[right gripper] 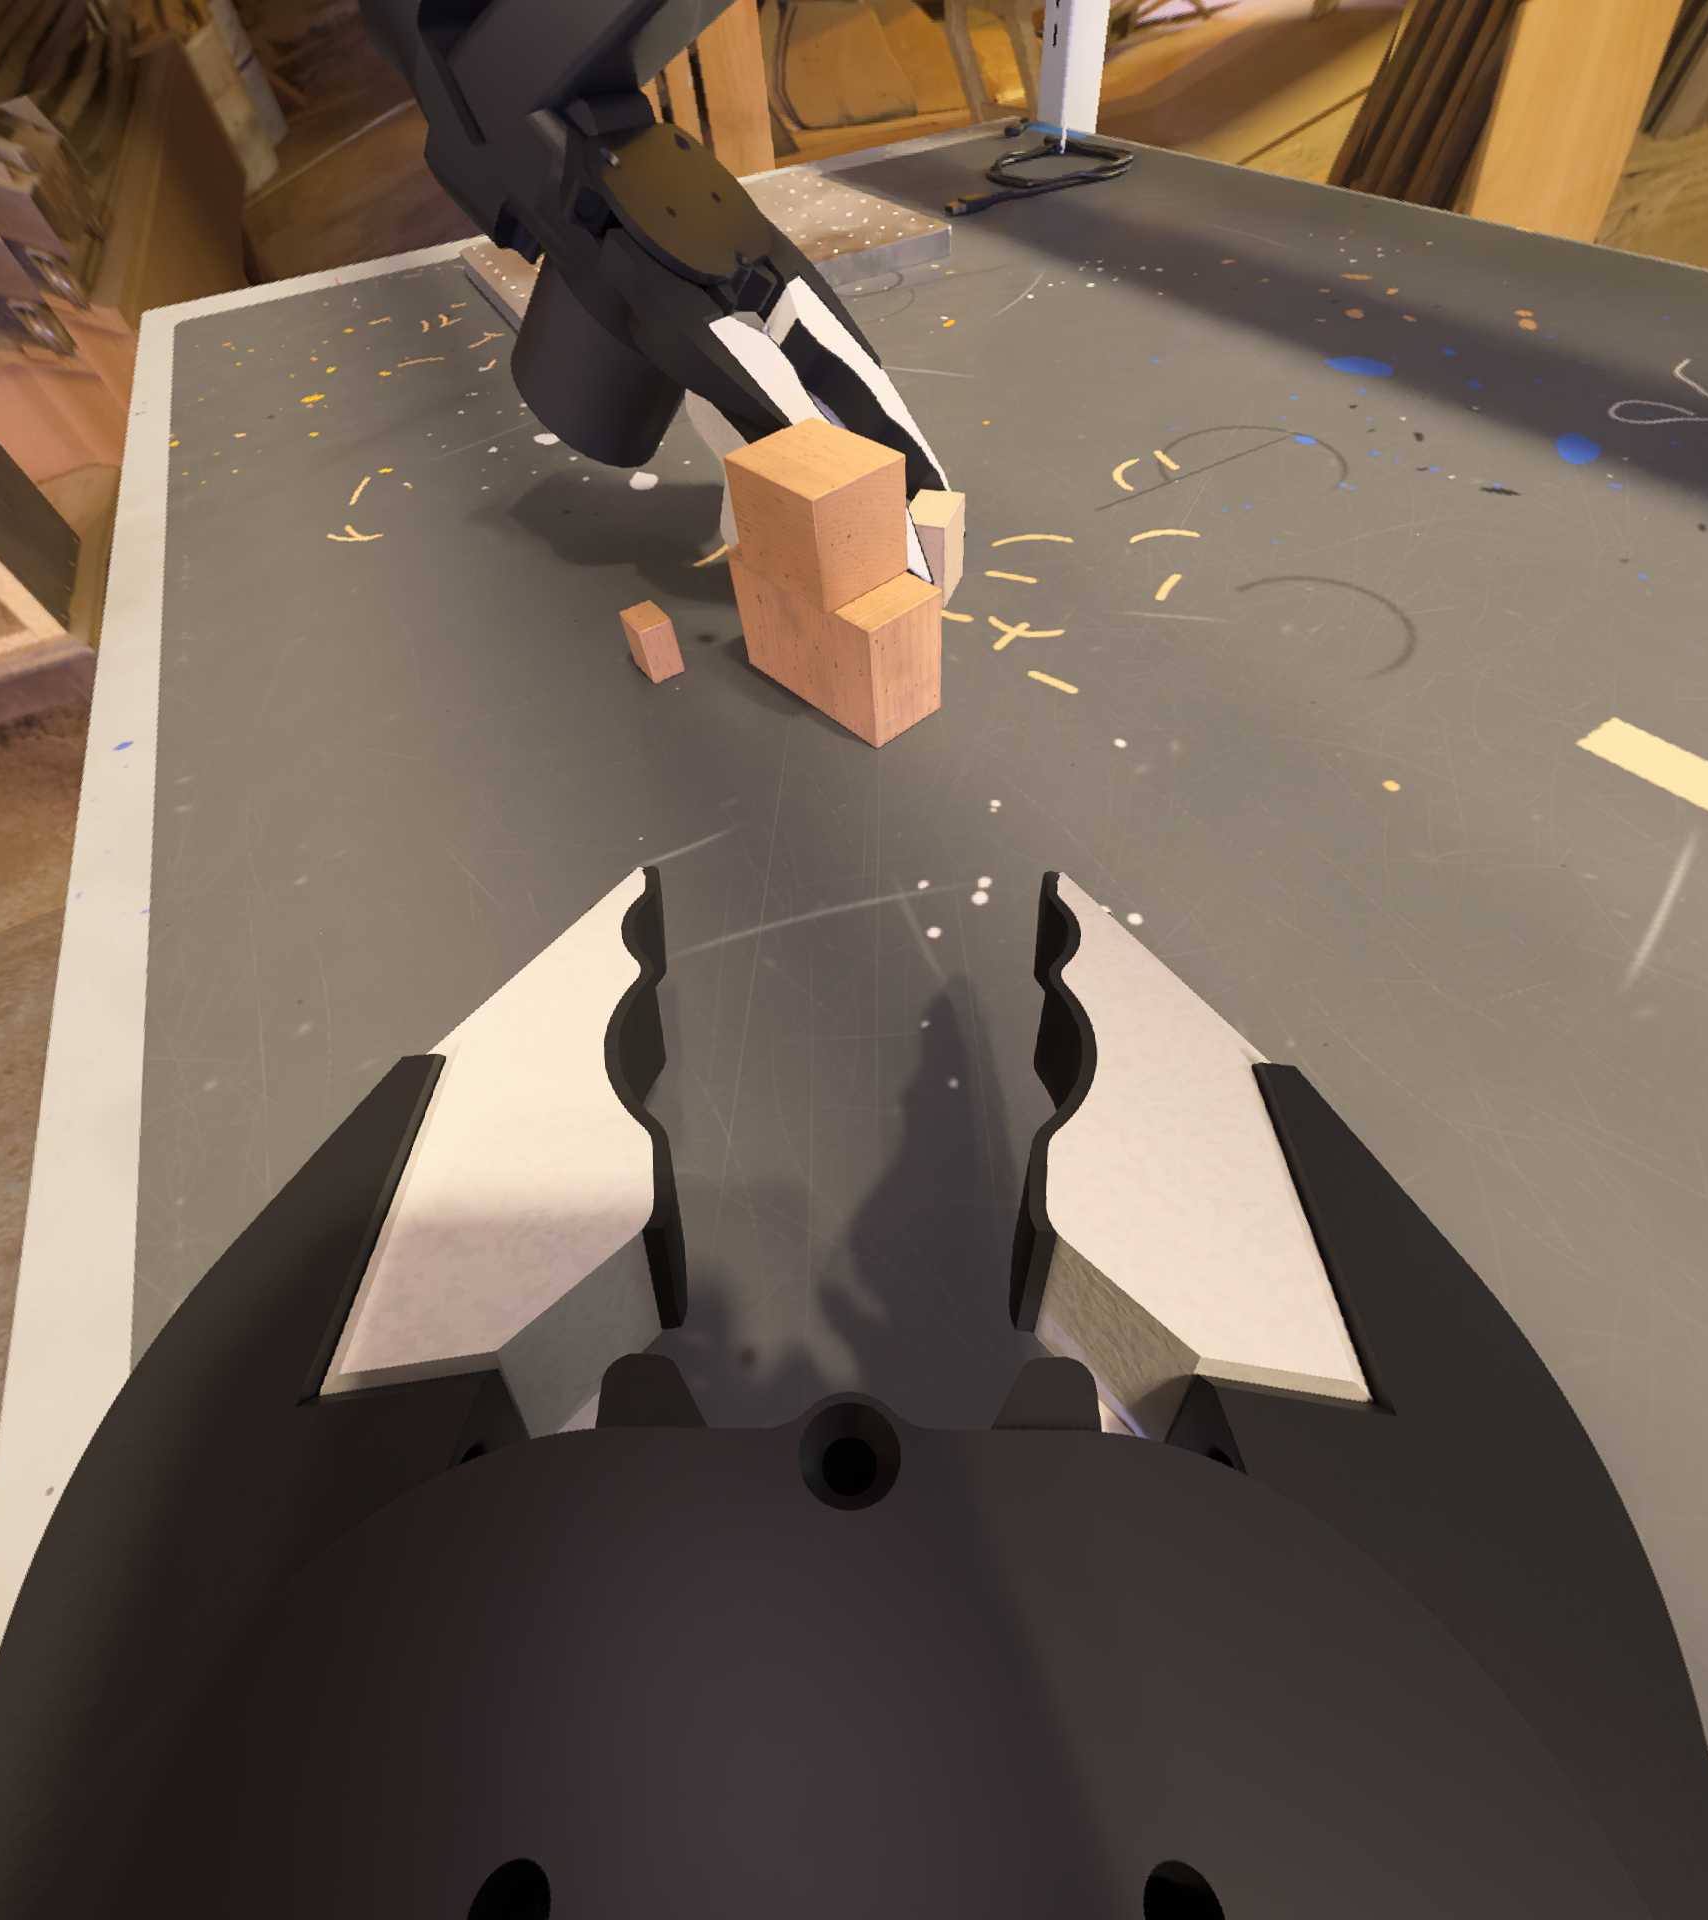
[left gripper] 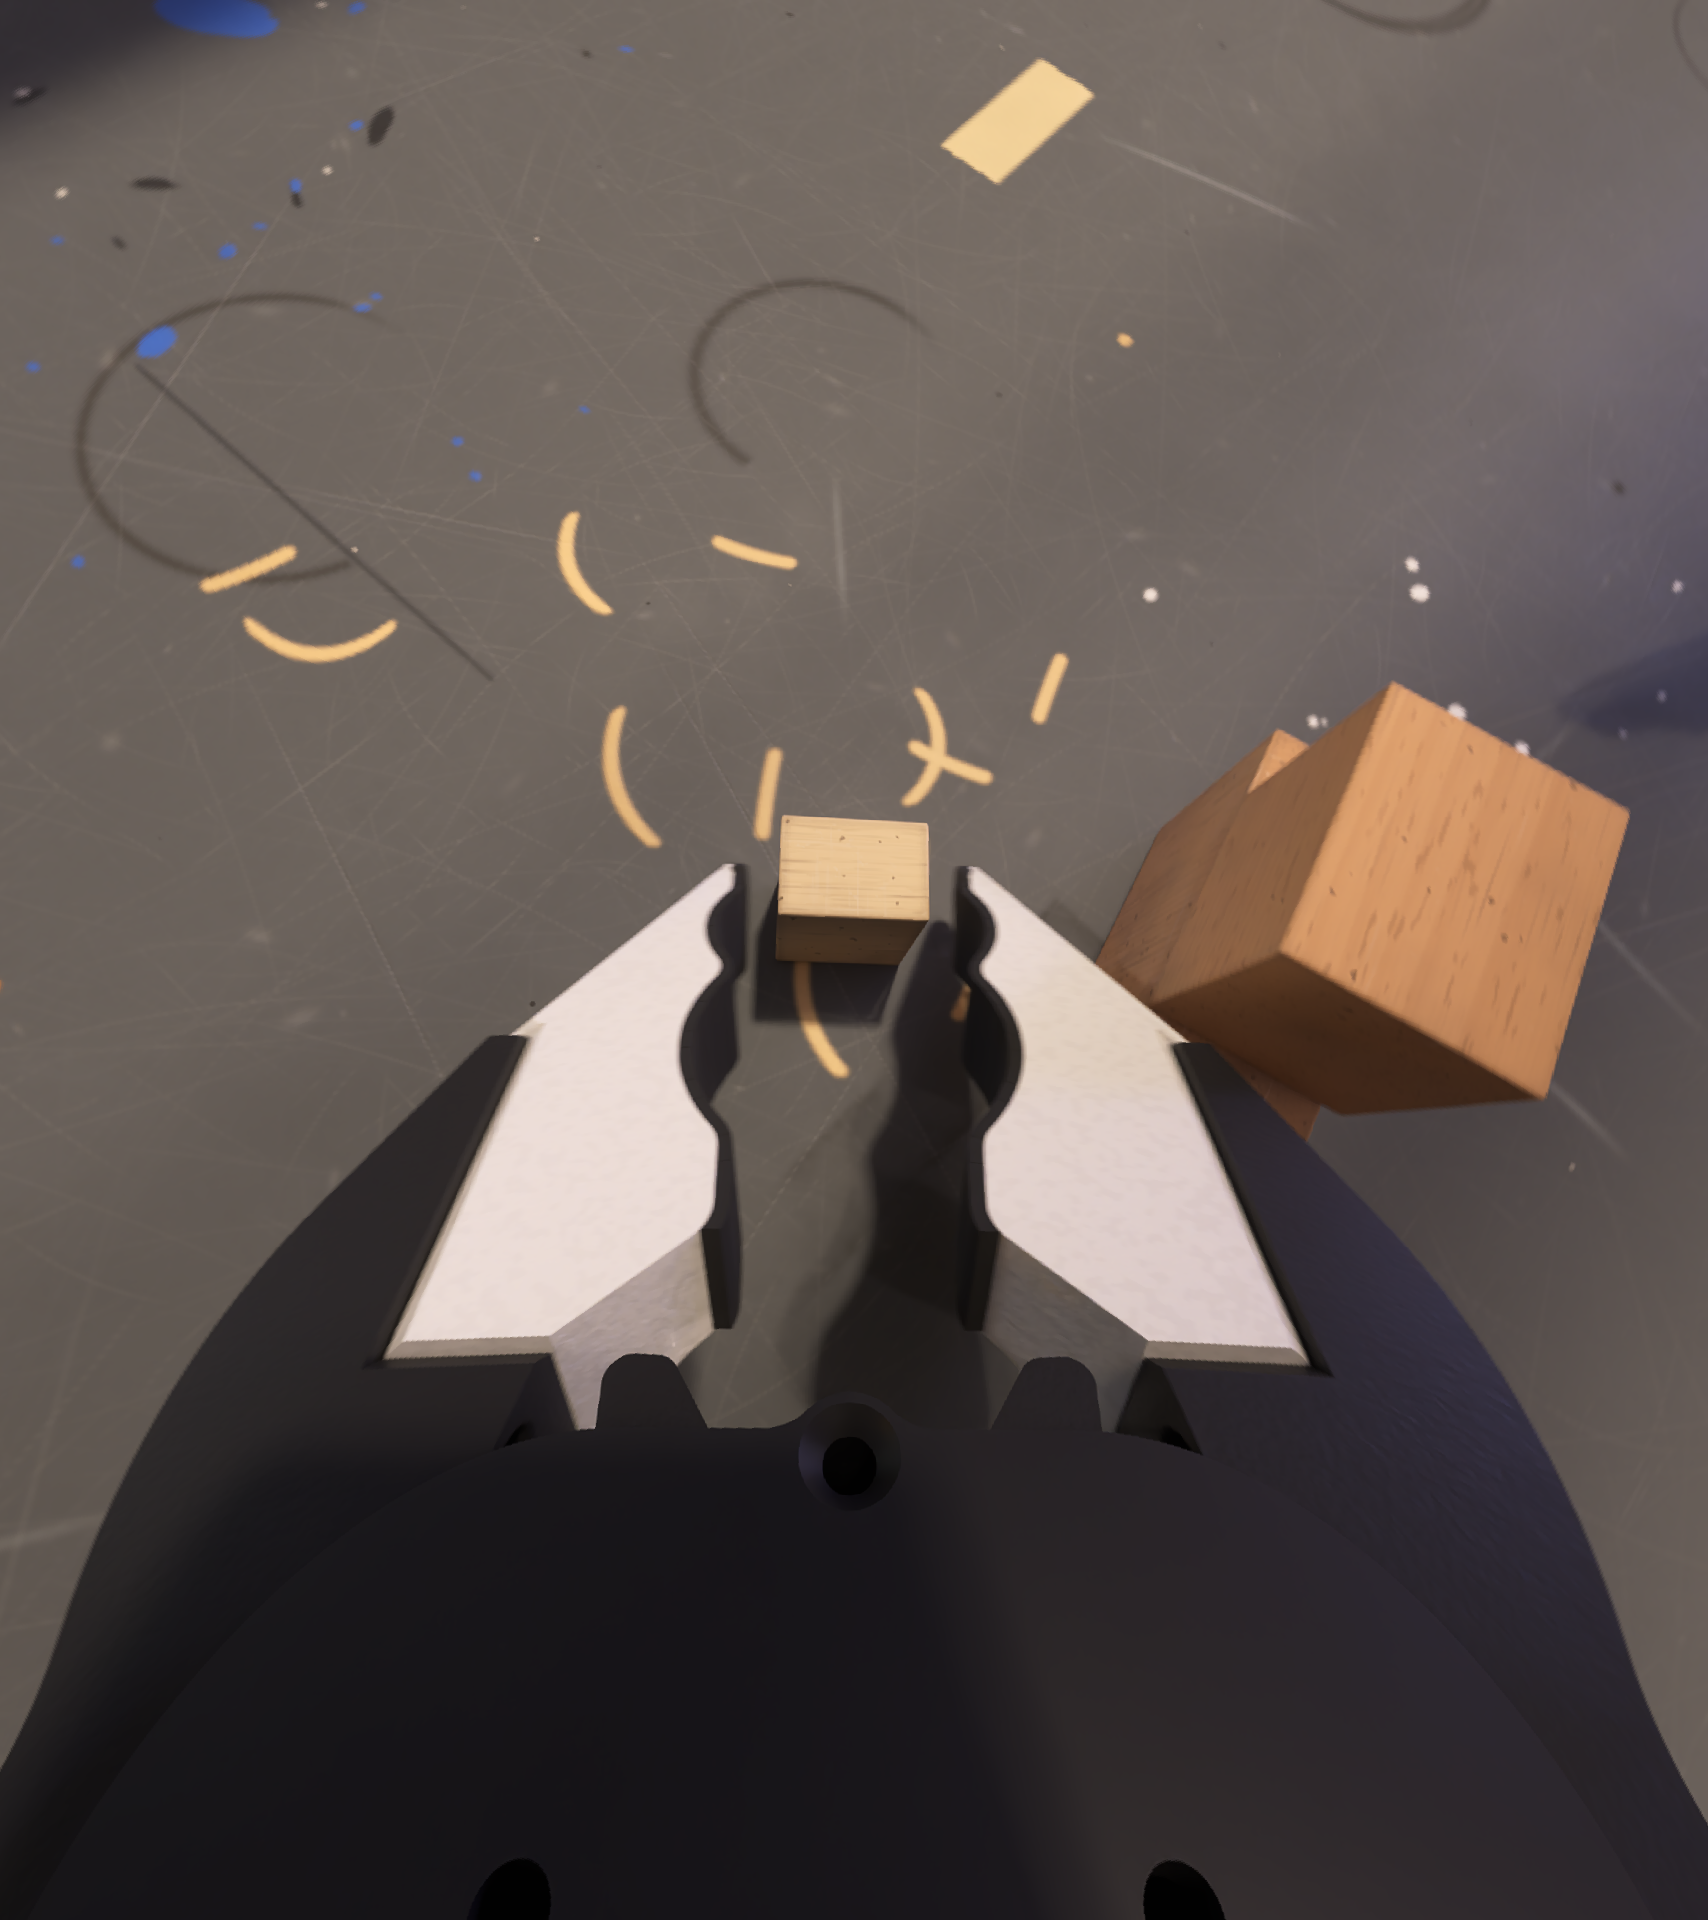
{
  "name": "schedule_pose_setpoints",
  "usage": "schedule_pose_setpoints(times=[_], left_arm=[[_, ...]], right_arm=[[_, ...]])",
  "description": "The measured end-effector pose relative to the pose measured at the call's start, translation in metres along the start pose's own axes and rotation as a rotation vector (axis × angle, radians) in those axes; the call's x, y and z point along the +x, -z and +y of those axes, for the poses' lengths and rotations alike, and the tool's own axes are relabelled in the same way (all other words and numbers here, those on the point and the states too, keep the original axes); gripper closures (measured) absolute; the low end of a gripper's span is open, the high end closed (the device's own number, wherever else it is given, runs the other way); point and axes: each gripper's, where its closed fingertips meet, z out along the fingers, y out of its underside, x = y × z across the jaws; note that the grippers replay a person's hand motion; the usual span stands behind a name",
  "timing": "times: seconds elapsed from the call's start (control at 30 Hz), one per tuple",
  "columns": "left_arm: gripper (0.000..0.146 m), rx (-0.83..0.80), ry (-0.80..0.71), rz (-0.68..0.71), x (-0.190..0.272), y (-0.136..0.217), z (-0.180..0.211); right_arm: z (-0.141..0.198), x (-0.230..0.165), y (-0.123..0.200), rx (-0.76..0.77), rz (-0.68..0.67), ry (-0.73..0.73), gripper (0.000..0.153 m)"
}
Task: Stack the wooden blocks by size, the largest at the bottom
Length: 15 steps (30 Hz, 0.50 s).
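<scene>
My left gripper [left gripper: 852,883] is open, its jaws either side of a small pale wooden block [left gripper: 852,899] on the grey table, with narrow gaps on both sides. Just to its right, a medium orange-brown block [left gripper: 1390,914] sits askew on a larger one [left gripper: 1172,904]. In the right wrist view the medium block [right gripper: 814,509] rests offset on the large block [right gripper: 850,655], the pale block [right gripper: 941,525] is behind them, and a small reddish block [right gripper: 650,641] stands left of the stack. My right gripper [right gripper: 850,883] is open and empty, well short of the stack.
The left gripper's black body [right gripper: 642,239] leans down over the stack from the far side. A pale tape strip [right gripper: 1691,779] lies on the table to the right. A metal plate [right gripper: 871,223] and a cable [right gripper: 1047,166] lie at the far end. The table's left edge [right gripper: 102,831] is close.
</scene>
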Motion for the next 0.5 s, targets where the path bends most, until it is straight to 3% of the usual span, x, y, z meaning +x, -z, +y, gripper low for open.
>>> schedule_pose_setpoints(times=[0.03, 0.23, 0.5], left_arm=[[0.118, -0.005, -0.025, 0.002, 0.000, 0.001, 0.001], [0.118, 0.051, -0.167, 0.144, 0.012, 0.034, -0.021], [0.118, 0.082, -0.360, 0.376, 0.062, 0.080, -0.058]], right_arm=[[0.001, 0.000, 0.000, 0.000, 0.000, -0.003, 0.081], [-0.002, -0.003, 0.001, 0.011, -0.012, -0.004, 0.082], [-0.004, -0.010, -0.003, 0.011, -0.029, 0.011, 0.082]])
